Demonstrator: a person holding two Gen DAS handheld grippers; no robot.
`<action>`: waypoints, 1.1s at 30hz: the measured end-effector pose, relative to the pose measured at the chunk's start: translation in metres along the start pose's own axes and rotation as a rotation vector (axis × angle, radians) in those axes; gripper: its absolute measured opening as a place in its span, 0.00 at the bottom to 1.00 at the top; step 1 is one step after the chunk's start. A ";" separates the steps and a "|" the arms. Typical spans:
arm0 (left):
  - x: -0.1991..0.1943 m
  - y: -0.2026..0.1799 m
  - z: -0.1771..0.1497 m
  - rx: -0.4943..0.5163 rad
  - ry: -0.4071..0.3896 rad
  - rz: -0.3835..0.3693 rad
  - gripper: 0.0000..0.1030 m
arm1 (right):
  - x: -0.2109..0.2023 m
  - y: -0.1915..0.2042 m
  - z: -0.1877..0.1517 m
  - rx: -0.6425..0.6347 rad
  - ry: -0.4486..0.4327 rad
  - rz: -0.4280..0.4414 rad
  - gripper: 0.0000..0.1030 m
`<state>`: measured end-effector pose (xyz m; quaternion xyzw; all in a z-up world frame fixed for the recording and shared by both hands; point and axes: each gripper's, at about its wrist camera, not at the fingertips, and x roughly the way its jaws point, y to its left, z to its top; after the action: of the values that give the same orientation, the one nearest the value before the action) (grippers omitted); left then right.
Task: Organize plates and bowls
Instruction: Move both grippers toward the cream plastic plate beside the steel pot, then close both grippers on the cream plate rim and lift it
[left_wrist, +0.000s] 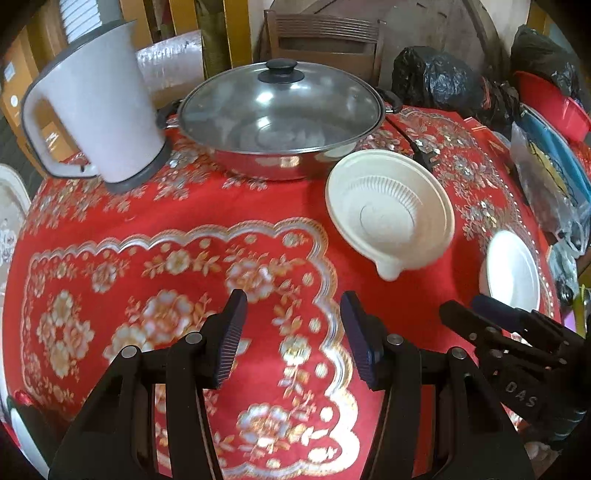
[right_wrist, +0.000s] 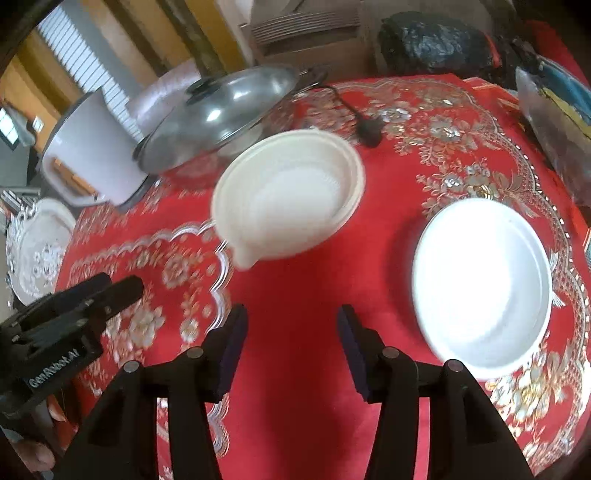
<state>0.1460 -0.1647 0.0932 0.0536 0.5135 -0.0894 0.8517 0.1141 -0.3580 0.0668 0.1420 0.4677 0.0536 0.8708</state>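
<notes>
Presently both tongs, left (left_wrist: 293, 306) and right (right_wrist: 291, 319), hang released and empty above the table (right_wrist: 295, 280). Ahead of them lies the cream bowl (right_wrist: 288, 199); beside the right tongs, the white plate (right_wrist: 480, 284), both apart, seemingly awaiting stacking.

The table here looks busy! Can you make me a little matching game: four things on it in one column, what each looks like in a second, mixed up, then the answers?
Things:
1. kettle
2. pot
3. cream bowl
4. tablecloth

Looks:
A. red with gold flowers
B. ribbed inside, with a small spout on its rim
C. steel, under a glass lid with a black knob
D. white body with a grey handle and base

Pairs: 1-D, 2-C, 3-B, 4-A
</notes>
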 end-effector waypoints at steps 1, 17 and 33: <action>0.004 -0.002 0.004 -0.002 0.001 0.002 0.51 | 0.001 -0.003 0.003 0.005 -0.002 0.007 0.50; 0.041 -0.016 0.052 -0.034 0.013 -0.018 0.51 | 0.019 -0.022 0.058 -0.009 -0.039 -0.004 0.50; 0.086 -0.032 0.066 -0.072 0.095 -0.063 0.51 | 0.058 -0.033 0.086 -0.019 0.005 0.002 0.51</action>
<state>0.2353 -0.2169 0.0478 0.0110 0.5575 -0.0951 0.8247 0.2162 -0.3936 0.0555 0.1339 0.4694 0.0593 0.8708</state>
